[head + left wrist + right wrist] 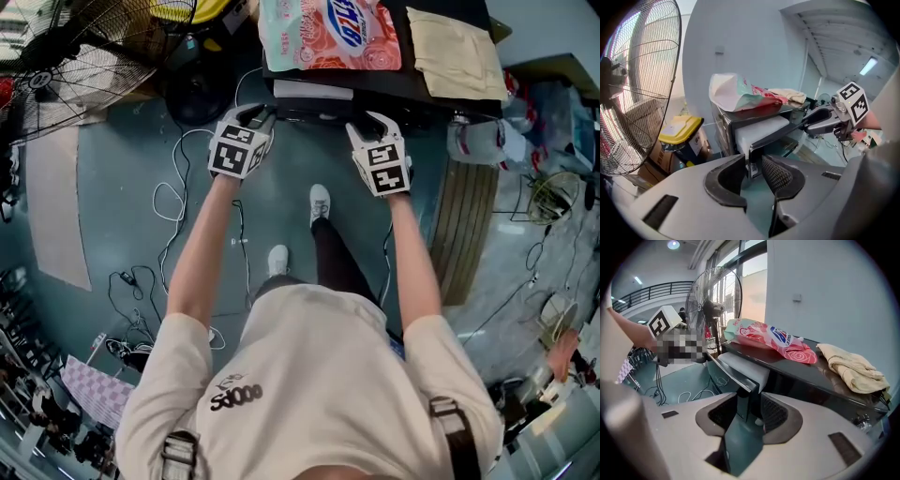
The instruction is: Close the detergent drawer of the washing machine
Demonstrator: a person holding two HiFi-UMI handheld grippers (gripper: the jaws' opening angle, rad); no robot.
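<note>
The washing machine's white detergent drawer [312,90] stands pulled out of the dark machine [405,56]. My left gripper [262,114] is at the drawer's left front corner and my right gripper [367,120] at its right front corner. In the left gripper view the drawer's [761,131] dark front panel stands between the jaws of the left gripper [752,173], with a gap on the right side. In the right gripper view the drawer's [743,369] front corner sits between the spread jaws of the right gripper [746,413]. Neither pair of pads presses on it.
A pink detergent bag [328,33] and a beige cloth [455,52] lie on the machine's top. A standing fan [84,56] is at the left, with a yellow-lidded bin [679,129] beside the machine. Cables [178,197] trail over the floor near the person's feet.
</note>
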